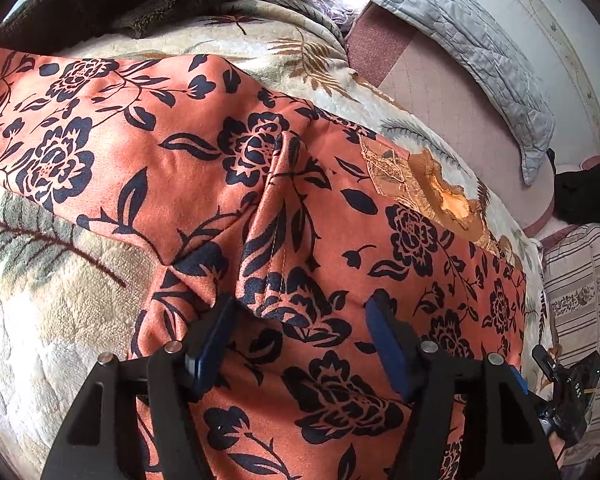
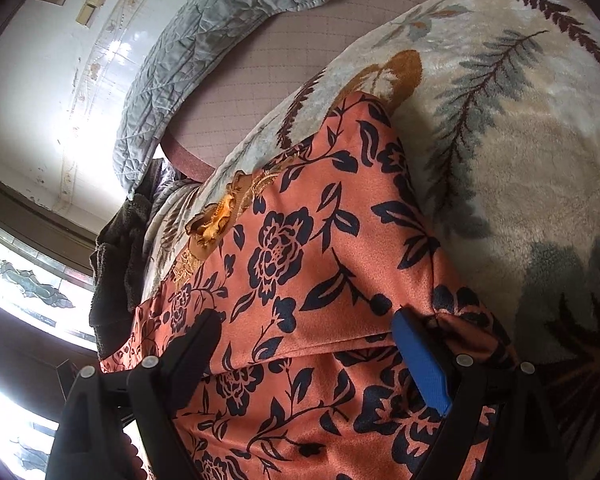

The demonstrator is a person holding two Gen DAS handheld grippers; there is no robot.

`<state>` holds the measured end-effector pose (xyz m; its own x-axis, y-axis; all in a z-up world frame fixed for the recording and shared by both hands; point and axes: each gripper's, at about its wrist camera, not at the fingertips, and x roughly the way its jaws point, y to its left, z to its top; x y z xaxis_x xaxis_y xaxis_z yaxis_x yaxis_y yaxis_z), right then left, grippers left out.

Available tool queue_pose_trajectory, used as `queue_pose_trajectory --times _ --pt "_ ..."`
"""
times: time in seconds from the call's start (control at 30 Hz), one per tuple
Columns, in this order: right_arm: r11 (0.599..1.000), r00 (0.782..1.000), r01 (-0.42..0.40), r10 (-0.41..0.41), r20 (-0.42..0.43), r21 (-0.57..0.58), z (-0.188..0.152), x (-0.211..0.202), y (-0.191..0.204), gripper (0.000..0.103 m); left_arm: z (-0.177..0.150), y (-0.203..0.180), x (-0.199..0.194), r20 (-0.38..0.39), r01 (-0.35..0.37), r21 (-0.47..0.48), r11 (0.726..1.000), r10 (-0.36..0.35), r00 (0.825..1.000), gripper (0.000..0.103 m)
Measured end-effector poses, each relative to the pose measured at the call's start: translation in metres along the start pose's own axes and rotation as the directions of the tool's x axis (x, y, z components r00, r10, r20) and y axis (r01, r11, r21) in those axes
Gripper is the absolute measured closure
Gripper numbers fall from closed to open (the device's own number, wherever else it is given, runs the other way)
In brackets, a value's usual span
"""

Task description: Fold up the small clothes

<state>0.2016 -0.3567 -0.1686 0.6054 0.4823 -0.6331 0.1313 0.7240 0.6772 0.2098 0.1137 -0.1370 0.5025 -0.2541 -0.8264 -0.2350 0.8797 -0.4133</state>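
The orange floral garment [image 1: 204,168] lies folded on a cream leaf-print blanket [image 1: 52,320]. Left gripper [image 1: 300,320] and right gripper [image 2: 306,332] hover over its near part, jaws apart, gripping nothing. A grey quilted pillow [image 2: 204,52] lies far off.

Left gripper [image 1: 300,316]: points steeply downward, jaws parted, nothing pinched between the blue pads [image 1: 388,344]; both black fingers stand apart, tips low over what lies below. Right gripper [image 2: 308,332]: angled downward less steeply, jaws spread wide, one blue pad [image 2: 420,364] facing inward, the other finger seen as dark edge only. In the left wrist view the right gripper's body shows at the lower right edge.
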Motion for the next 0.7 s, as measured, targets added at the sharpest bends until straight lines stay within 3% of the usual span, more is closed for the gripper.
queue_pose_trajectory --times 0.7 --pt "1.000 1.000 -0.013 0.013 0.007 0.021 0.0001 -0.0019 -0.0025 0.014 -0.0002 -0.0010 -0.0012 -0.018 -0.001 0.011 1.000 0.001 1.000 0.035"
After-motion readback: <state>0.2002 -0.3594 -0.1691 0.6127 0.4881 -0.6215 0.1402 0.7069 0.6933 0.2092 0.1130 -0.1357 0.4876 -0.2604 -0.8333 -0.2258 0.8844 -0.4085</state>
